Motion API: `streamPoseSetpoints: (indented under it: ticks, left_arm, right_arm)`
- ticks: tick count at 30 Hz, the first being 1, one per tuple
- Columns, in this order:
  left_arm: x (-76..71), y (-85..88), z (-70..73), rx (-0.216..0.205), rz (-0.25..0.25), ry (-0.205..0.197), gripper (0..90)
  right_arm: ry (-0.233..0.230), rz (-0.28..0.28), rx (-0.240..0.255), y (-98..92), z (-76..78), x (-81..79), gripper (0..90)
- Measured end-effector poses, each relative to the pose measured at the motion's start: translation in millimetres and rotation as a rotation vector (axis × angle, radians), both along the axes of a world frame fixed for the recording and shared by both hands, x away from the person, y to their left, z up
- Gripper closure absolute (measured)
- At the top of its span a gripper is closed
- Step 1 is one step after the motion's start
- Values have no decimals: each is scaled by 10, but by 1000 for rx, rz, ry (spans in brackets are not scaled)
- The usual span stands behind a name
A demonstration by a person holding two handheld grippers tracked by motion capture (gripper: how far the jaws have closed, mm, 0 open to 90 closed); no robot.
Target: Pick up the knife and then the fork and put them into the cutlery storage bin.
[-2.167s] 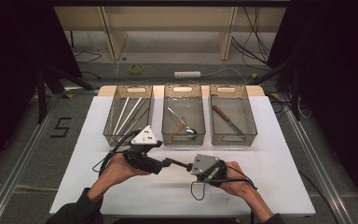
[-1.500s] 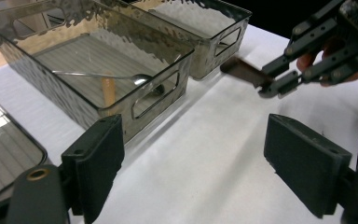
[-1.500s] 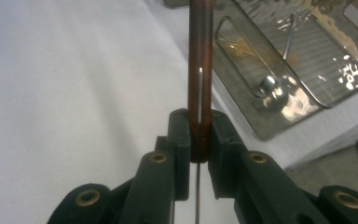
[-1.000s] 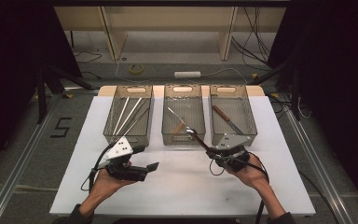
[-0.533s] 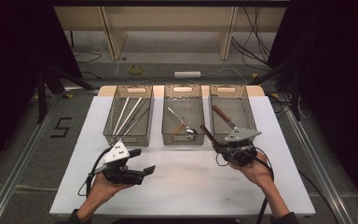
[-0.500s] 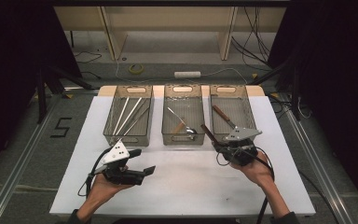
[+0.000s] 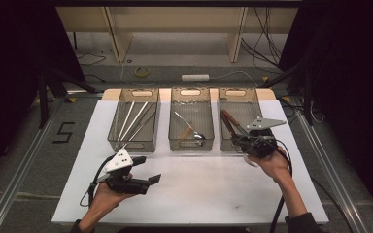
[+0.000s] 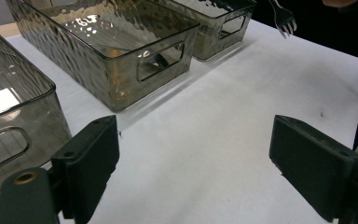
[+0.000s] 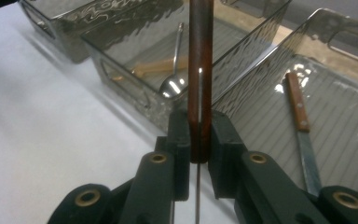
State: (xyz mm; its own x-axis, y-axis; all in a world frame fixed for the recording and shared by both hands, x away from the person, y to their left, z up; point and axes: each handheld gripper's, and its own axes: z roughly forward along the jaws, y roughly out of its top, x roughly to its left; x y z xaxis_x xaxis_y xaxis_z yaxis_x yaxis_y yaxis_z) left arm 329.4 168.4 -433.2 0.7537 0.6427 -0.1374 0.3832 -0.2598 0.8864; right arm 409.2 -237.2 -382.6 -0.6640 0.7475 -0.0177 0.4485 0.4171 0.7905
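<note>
The right tool (image 9: 199, 140) is clamped on a wooden-handled knife (image 9: 200, 70), held over the near end of the right bin (image 7: 238, 99). Its handle runs out past the top edge of the right gripper view, and in the high view the hand and tool cover most of it. A second knife (image 9: 300, 116) lies in that bin. The left tool (image 8: 193, 163) has its jaws wide apart, nothing between them, above the white table (image 7: 199, 194).

A white tabletop (image 7: 194, 194) stands on a grey floor (image 7: 29, 160) marked "5", with pale wooden shelving (image 7: 175, 22), loose cables (image 7: 267, 34), a power strip (image 7: 195, 77) and dark surroundings beyond.
</note>
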Motion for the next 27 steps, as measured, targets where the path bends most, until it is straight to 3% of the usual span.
streamPoseSetpoints:
  ticks: [4, 10, 27]
  left_arm:
    - [-7, -2, 2, 9, -6, 1, 152]
    - [-12, 5, 10, -13, -19, 3, 142]
    - [-17, 12, 24, -30, -9, -14, 143]
  right_arm:
    - [-5, -15, 8, -1, 92, 108, 810]
    - [3, -47, 7, 5, 191, 280, 810]
    - [24, -105, -13, 31, 340, 666, 810]
